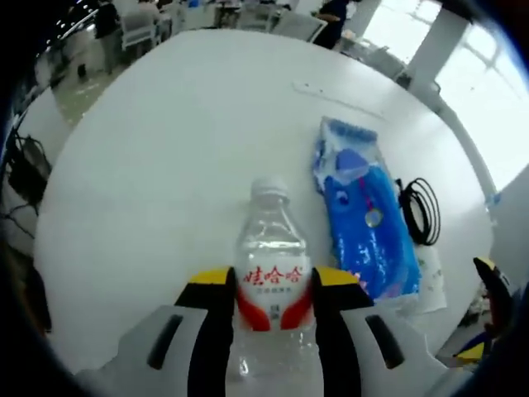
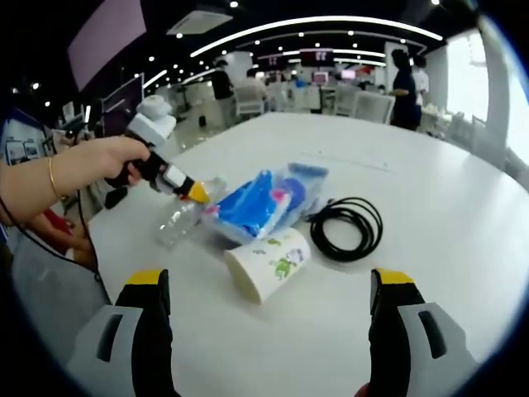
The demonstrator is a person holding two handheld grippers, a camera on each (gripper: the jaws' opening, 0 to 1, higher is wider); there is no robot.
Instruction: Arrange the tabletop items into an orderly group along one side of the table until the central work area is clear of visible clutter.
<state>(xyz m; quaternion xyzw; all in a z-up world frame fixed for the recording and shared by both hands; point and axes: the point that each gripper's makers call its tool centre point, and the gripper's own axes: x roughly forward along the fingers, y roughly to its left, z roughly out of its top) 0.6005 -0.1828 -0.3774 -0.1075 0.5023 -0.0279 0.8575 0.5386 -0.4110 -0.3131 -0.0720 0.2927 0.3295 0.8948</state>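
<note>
My left tongs [image 1: 273,306] are squeezed tight on a clear water bottle [image 1: 271,273]. The bottle lies on its side on the white tabletop [image 1: 165,165]. Its long way runs straight out from my tongs, and its white cap [image 1: 269,189] points away from me, toward the middle of the tabletop. The red and white label sits right between the yellow tips. Just beside the bottle is a blue plastic pack [image 1: 364,223], lying flat with its long way going almost the same way as the bottle. Next to the pack is a black cable [image 1: 421,211] rolled in a loop. In the right gripper view, my right tongs [image 2: 269,302] are spread wide and hold nothing. They hang over the tabletop near a paper cup [image 2: 269,263] that has tipped over. The cup's open mouth points toward me, and it has little green pictures on it. The cup lies close to the blue pack and near the cable loop. My hand [image 2: 116,161] grips the left tongs over at the far side, by the bottle.
</note>
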